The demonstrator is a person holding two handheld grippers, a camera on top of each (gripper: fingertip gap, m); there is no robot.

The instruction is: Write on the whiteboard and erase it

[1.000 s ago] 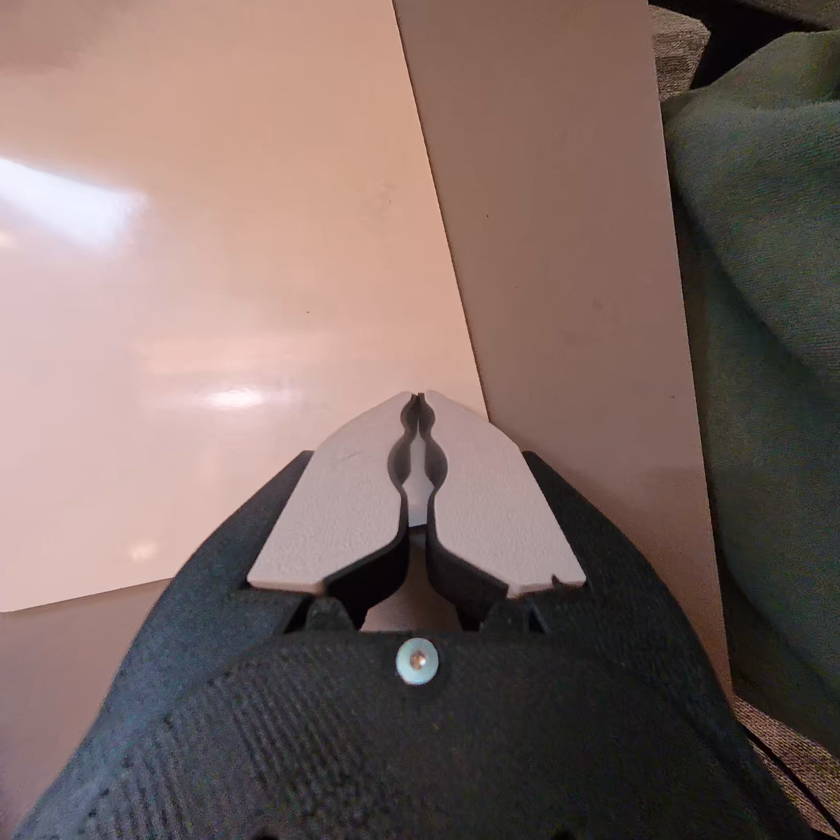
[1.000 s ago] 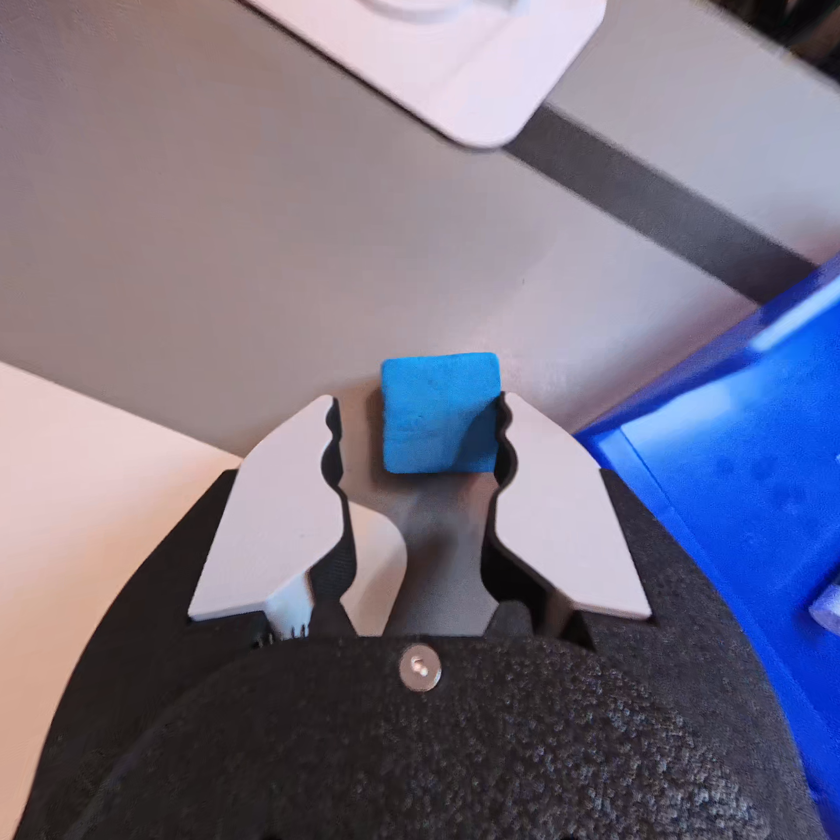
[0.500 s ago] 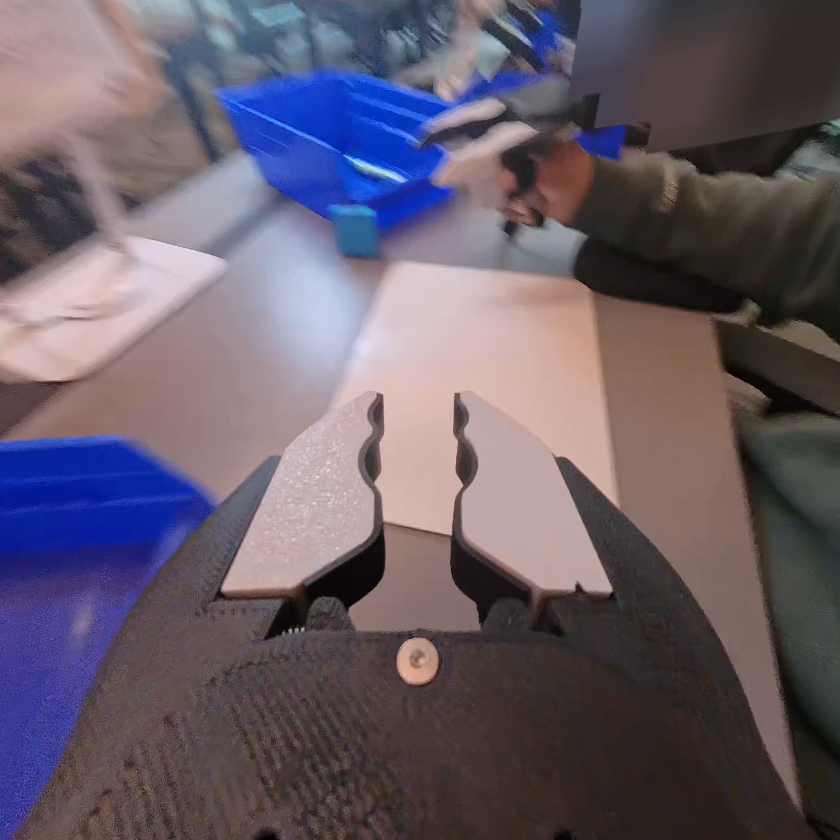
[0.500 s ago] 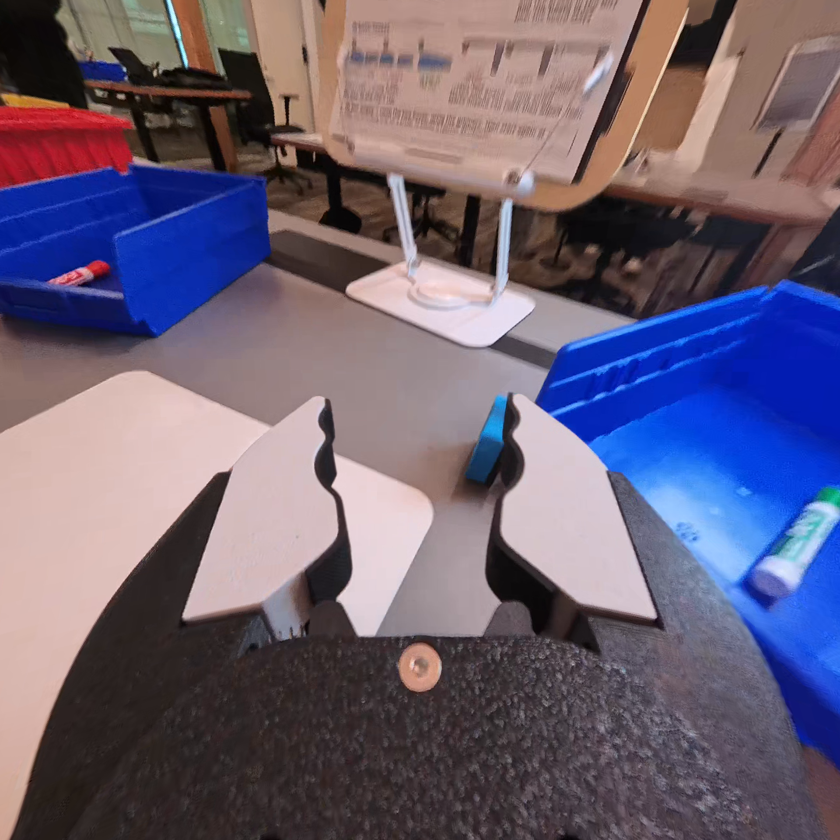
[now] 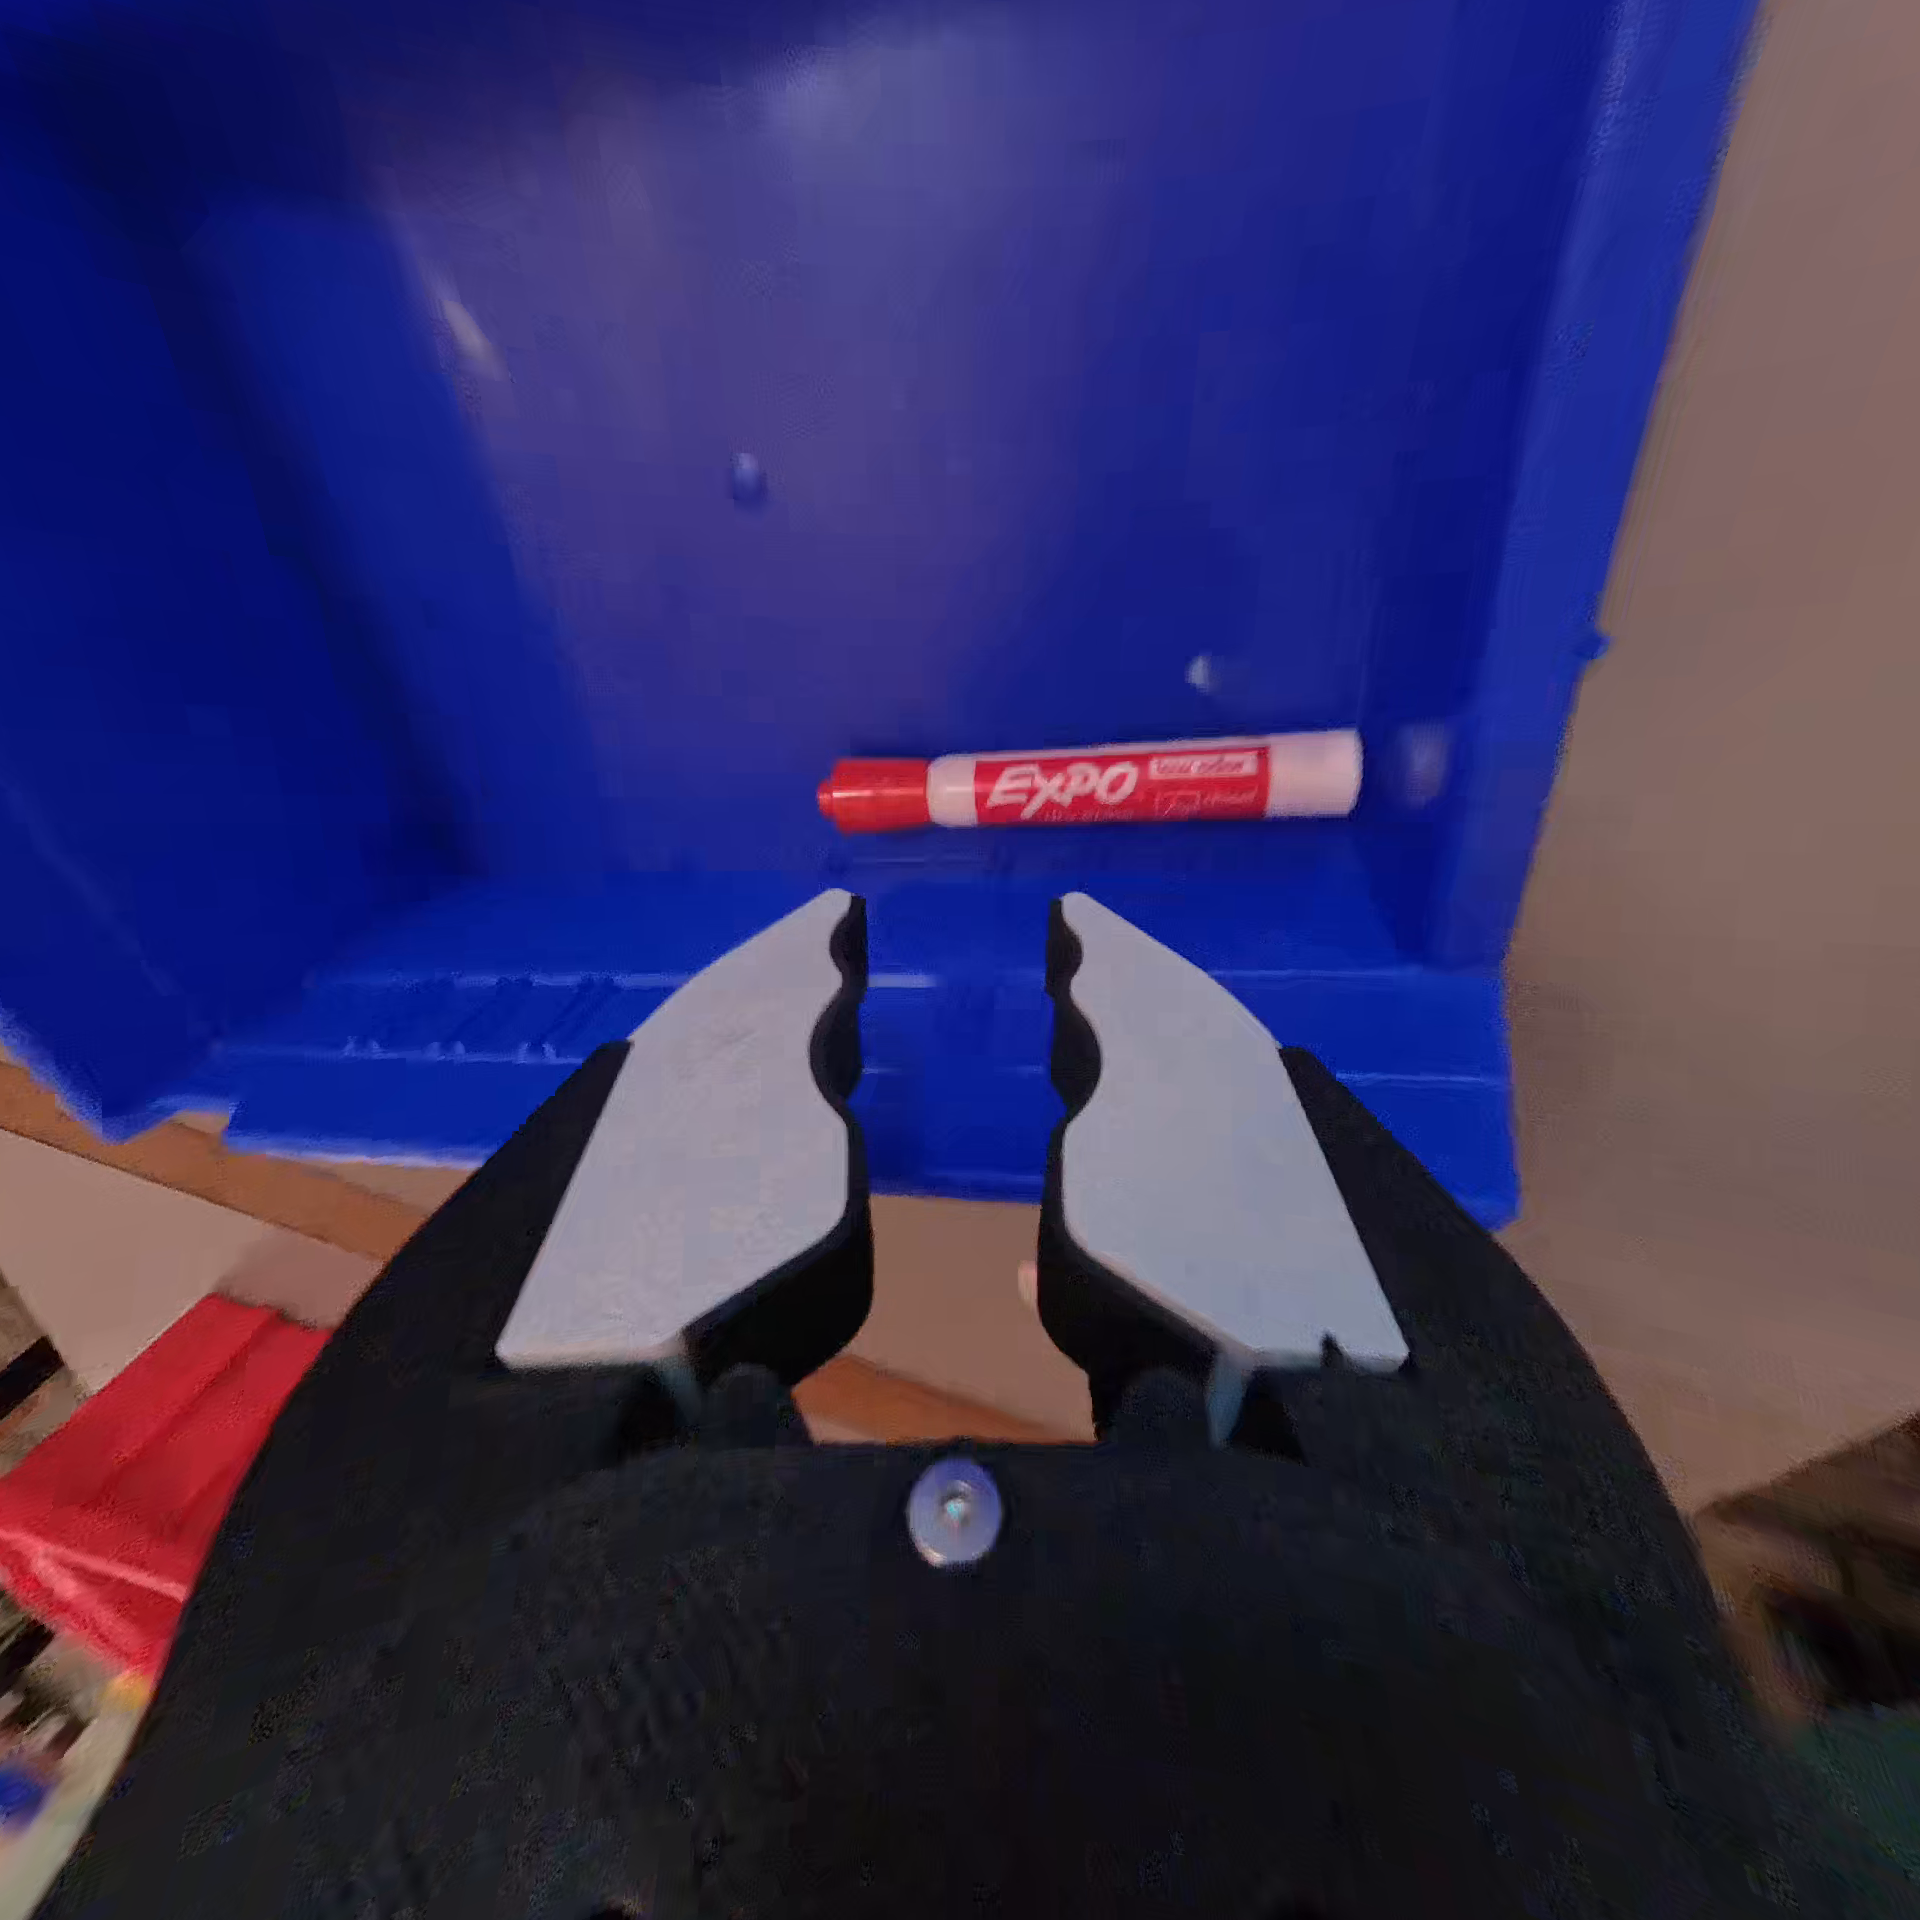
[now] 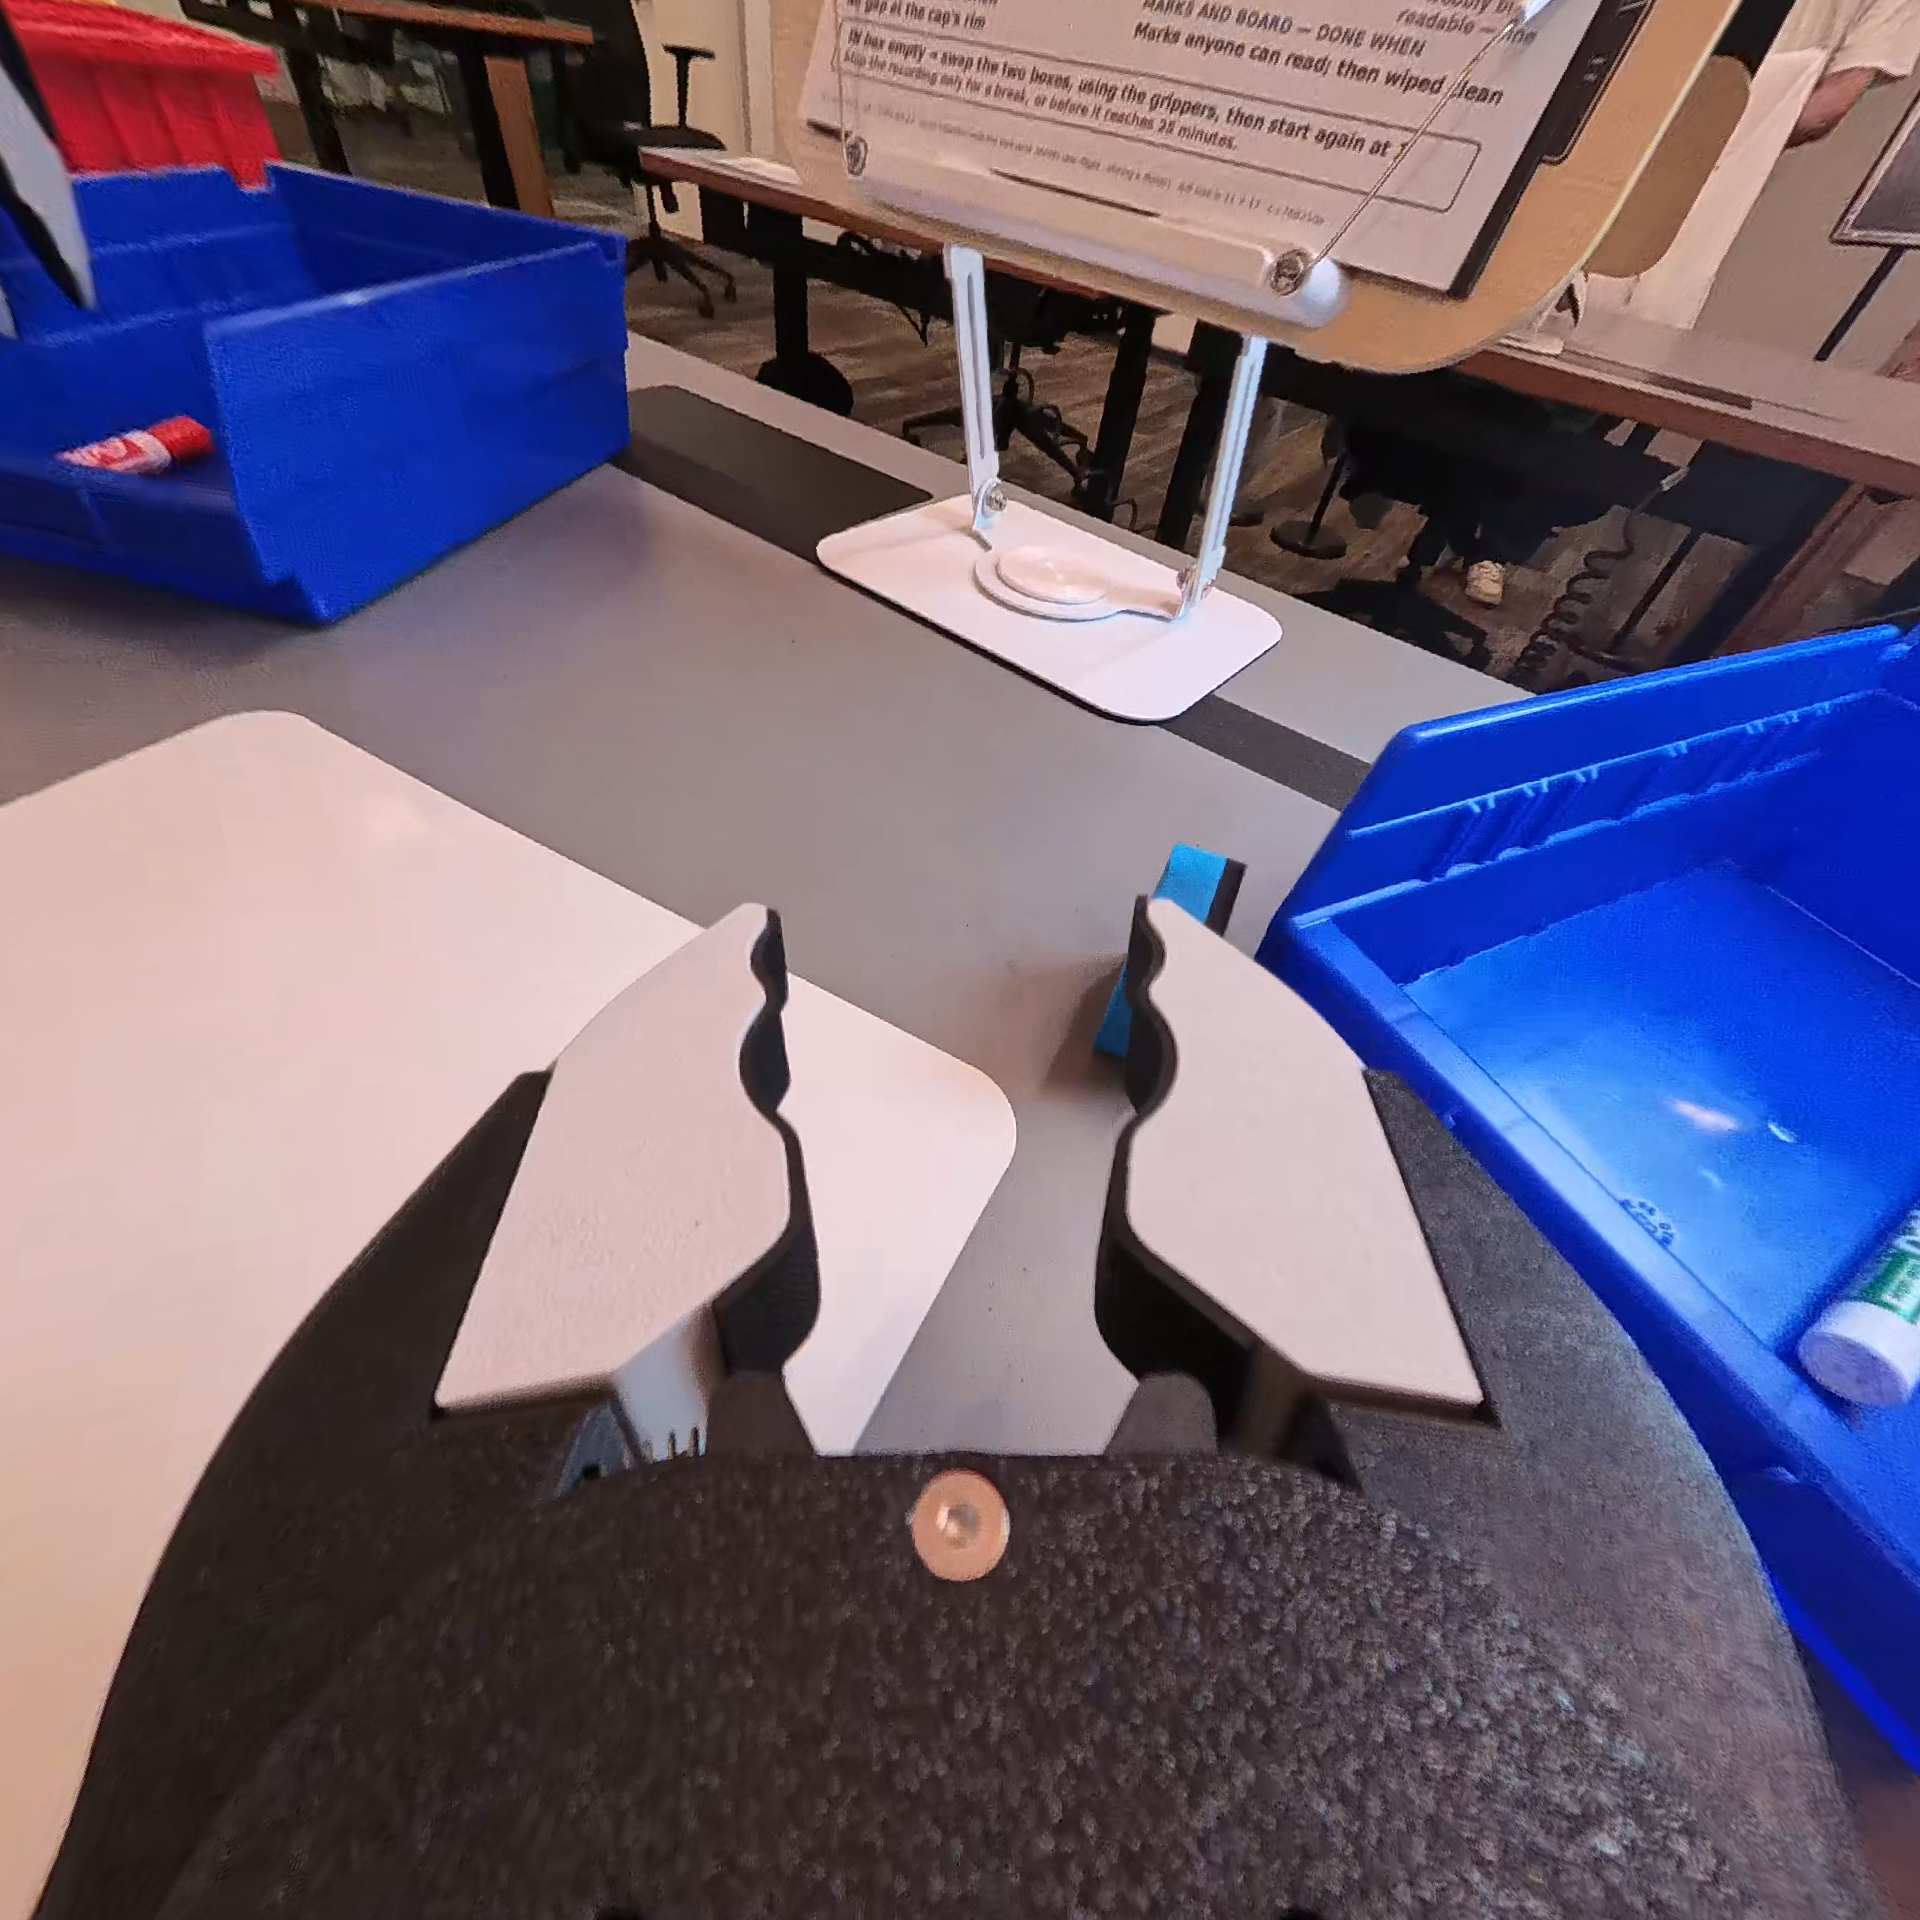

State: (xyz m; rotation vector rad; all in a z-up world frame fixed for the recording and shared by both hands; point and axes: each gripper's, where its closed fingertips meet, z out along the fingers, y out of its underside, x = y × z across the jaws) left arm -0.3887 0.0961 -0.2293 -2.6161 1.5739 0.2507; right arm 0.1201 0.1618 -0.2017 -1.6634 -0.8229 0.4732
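A red-capped marker (image 5: 1091, 792) lies crosswise on the floor of a blue bin (image 5: 727, 416) in the left wrist view. My left gripper (image 5: 951, 914) is open and empty, above the bin's near wall, just short of the marker. In the right wrist view the white whiteboard (image 6: 260, 987) lies flat on the grey table. A blue eraser (image 6: 1184, 914) stands on the table beside my right gripper's right finger. My right gripper (image 6: 956, 925) is open and empty over the whiteboard's corner. The red marker (image 6: 135, 449) shows far left in its bin (image 6: 416, 395).
A second blue bin (image 6: 1558, 894) at the right holds a green-labelled marker (image 6: 1870, 1330). A white document stand (image 6: 1049, 613) with a printed sheet stands at the table's far side. Something red (image 5: 135, 1455) lies below the table's left edge. Chairs and desks stand behind. The left gripper's tips are roughly 50 cm from the right gripper's.
My left gripper swung left from over the whiteboard to the blue bin with the red marker and opened wider. My right gripper lifted away from the eraser and levelled out, still open.
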